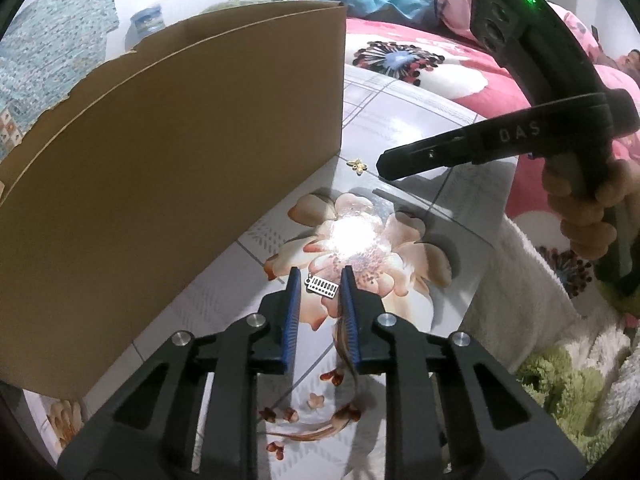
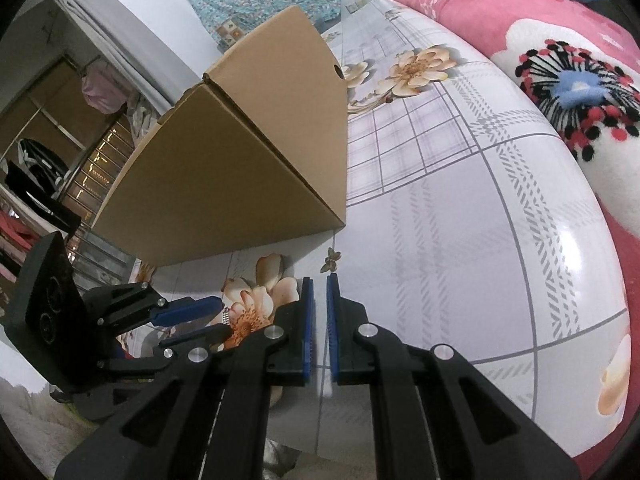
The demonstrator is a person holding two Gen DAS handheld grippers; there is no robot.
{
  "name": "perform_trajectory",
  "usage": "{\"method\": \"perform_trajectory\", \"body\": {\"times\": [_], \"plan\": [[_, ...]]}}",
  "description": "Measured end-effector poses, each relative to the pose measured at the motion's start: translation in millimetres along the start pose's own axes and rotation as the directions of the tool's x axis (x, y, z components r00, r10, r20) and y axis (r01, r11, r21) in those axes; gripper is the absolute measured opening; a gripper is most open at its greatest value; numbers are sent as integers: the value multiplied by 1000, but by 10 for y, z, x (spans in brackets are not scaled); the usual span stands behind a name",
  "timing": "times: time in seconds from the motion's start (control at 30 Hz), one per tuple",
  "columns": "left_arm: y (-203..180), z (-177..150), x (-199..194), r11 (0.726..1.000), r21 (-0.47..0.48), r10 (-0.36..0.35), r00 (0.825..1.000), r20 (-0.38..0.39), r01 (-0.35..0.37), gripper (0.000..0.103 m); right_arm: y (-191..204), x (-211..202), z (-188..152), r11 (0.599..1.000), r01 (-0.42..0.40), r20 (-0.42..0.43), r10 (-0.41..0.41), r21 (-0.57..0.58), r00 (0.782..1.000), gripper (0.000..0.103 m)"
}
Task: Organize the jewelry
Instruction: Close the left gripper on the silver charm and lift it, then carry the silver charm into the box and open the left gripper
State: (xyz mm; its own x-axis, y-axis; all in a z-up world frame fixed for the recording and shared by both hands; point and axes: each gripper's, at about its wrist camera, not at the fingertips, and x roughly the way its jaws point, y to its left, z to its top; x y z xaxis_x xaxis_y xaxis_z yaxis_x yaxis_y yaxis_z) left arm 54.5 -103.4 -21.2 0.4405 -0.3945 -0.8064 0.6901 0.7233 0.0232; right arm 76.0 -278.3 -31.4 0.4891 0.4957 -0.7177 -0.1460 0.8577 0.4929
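A small silver rectangular charm (image 1: 322, 287) lies on the flowered table cover between the blue pads of my left gripper (image 1: 320, 280), which stands open around it without visibly touching it. A small gold butterfly piece (image 1: 357, 165) lies farther off by the corner of the cardboard box (image 1: 160, 168); it also shows in the right wrist view (image 2: 331, 261). My right gripper (image 2: 320, 282) hovers just short of the butterfly, its pads a narrow gap apart and empty. The left gripper (image 2: 218, 316) shows in the right wrist view, with the silver charm (image 2: 226, 316) between its fingers.
The tall cardboard box (image 2: 248, 160) stands on the left of the table. A pink flowered blanket (image 2: 560, 64) lies along the right side. A white and green fluffy towel (image 1: 560, 352) lies at the near right edge.
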Motion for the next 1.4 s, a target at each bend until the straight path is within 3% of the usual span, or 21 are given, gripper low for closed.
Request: {"method": "perform_trajectory", "body": {"times": [0.07,0.47,0.73,0.83,0.9,0.93,1.13,1.4], "plan": [[-3,-18,-16,1000,4,-4,1000,2,4,12,4,-1,1,1000,0,0,0,0,1000,7],[-4,-67,-59,1000,-6,2,1000,17,-2,12,58,-54,34,1000,22,4,-22,-20,1000,7],[67,-84,-204,999,-45,25,998,53,-23,12,185,-22,61,990,101,14,-100,-101,995,7],[104,-89,-251,998,-62,32,997,65,-28,12,259,46,63,975,158,10,-158,-158,987,10],[127,-99,-278,997,-70,34,997,72,-29,12,304,77,65,965,186,16,-186,-186,982,24],[134,-106,-292,997,-73,36,996,76,-31,12,325,86,66,961,194,22,-193,-199,981,25],[170,-124,-326,995,-92,40,995,90,-31,12,488,195,74,910,278,53,-275,-307,960,25],[207,-176,-354,995,-100,30,994,101,-20,12,562,280,93,860,322,62,-325,-397,944,25]]}}
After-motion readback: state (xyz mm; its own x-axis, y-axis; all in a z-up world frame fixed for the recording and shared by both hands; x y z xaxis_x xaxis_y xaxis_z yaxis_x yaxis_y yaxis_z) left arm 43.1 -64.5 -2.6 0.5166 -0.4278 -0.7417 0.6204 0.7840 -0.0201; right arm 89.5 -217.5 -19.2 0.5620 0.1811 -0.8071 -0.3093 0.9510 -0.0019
